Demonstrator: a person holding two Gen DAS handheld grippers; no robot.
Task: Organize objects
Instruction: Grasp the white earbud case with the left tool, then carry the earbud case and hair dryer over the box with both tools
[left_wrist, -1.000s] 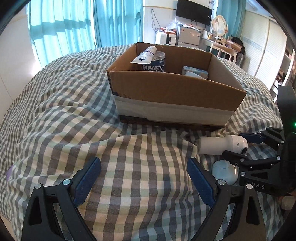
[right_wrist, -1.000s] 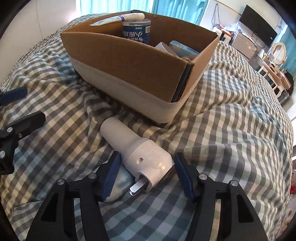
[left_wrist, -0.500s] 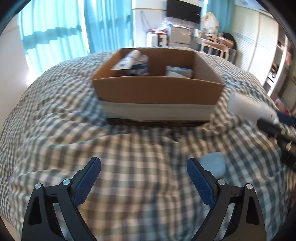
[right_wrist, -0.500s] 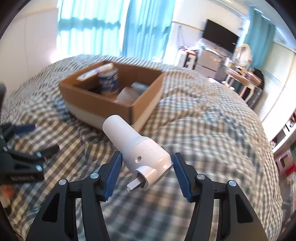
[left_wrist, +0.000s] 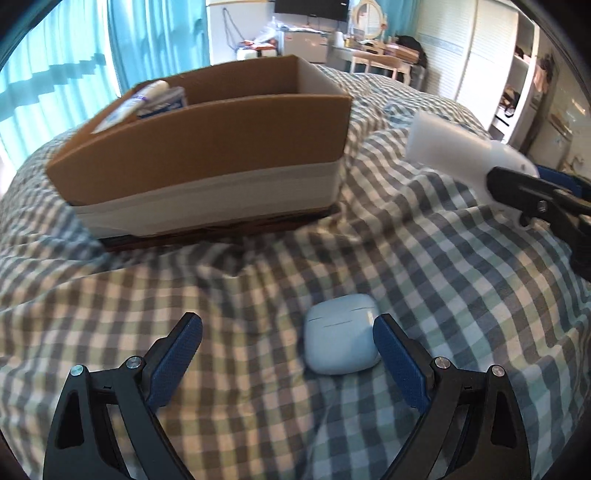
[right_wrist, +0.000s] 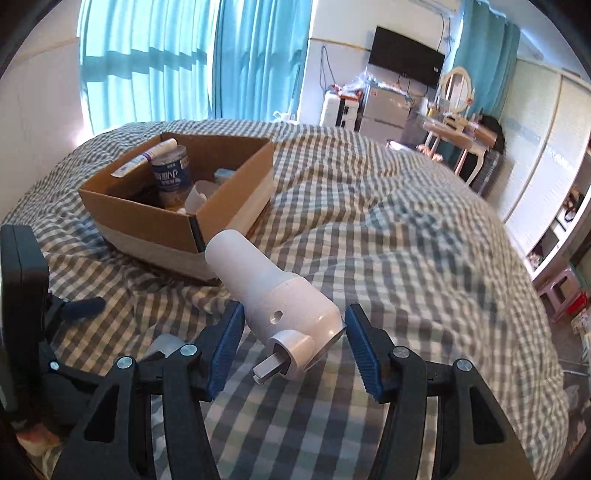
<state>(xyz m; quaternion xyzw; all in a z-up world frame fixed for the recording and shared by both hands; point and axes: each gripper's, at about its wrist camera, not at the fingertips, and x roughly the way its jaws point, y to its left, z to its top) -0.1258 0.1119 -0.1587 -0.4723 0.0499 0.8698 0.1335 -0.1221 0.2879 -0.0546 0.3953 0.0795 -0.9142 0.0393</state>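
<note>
the right gripper (right_wrist: 293, 334) is clamped on the wide end of a white plastic cylinder (right_wrist: 273, 295), held in the air off the near corner of the cardboard box (right_wrist: 147, 221) on the checked bedspread (right_wrist: 406, 240). in front of the box, the left gripper (left_wrist: 288, 354) is spread wide and holds nothing; a pale earbud case (left_wrist: 341, 343) lies on the bedspread just inside its right finger. a tube (right_wrist: 146, 158) and a can (right_wrist: 171, 173) sit in the box.

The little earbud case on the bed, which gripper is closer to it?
Left. The left gripper hovers right at the earbud case, its fingers open. The right gripper is up off the bed, holding the white plug-in device.
</note>
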